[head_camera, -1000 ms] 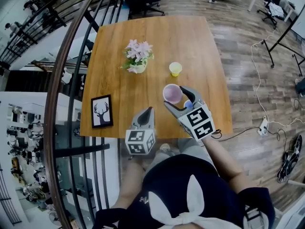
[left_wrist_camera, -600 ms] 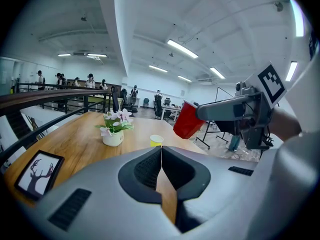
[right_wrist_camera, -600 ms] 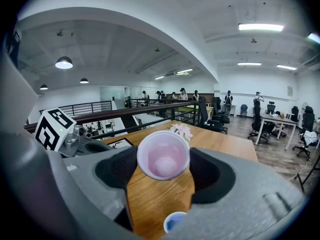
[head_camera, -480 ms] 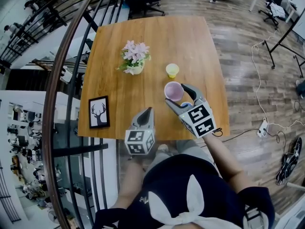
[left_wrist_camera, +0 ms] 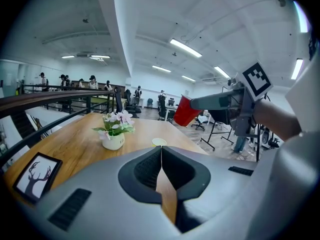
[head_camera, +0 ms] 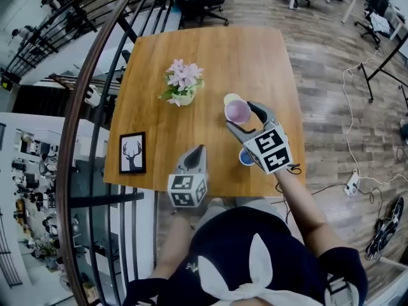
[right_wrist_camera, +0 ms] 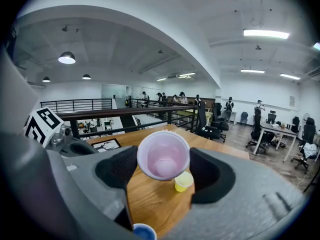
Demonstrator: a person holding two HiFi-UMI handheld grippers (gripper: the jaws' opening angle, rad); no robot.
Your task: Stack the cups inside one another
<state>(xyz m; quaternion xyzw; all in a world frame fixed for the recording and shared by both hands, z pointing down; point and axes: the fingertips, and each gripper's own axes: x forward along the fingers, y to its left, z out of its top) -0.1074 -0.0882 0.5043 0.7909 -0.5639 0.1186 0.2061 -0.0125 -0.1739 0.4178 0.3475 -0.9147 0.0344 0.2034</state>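
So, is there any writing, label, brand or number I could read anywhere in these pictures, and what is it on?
None: no readable text shows in any view.
left marker cube, right marker cube: black-and-white square patterns, no letters.
framed picture: a deer drawing, no caption.
pink cup, yellow cup, blue cup: no print visible.

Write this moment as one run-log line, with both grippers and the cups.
right gripper: shut on pink cup, held above table | left gripper: shut, empty | yellow cup, blue cup: on table, unstacked
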